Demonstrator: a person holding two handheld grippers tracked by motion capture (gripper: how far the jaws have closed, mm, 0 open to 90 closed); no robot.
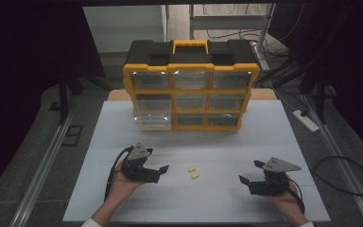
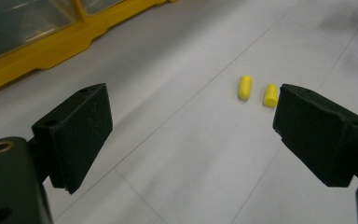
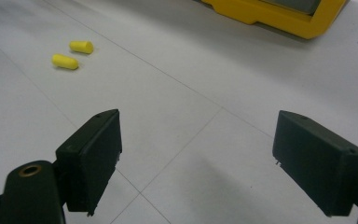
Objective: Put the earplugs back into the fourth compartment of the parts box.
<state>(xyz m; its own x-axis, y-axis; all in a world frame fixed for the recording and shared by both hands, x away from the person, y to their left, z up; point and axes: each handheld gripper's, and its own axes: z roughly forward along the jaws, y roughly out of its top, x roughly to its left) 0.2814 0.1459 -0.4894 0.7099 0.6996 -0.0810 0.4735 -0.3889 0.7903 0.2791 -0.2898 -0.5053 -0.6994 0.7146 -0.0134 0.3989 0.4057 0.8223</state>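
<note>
Two small yellow foam plugs lie side by side on the white table, between my two grippers. My left gripper rests just left of them, open and holding nothing; in its own view the plugs lie ahead, close to the right jaw. My right gripper sits farther off to the right, also open and holding nothing; its view has the plugs at the upper left.
A yellow and black drawer organizer stands at the back of the table, with its lower left clear drawer pulled partly out. A power strip and cables lie on the floor to the right.
</note>
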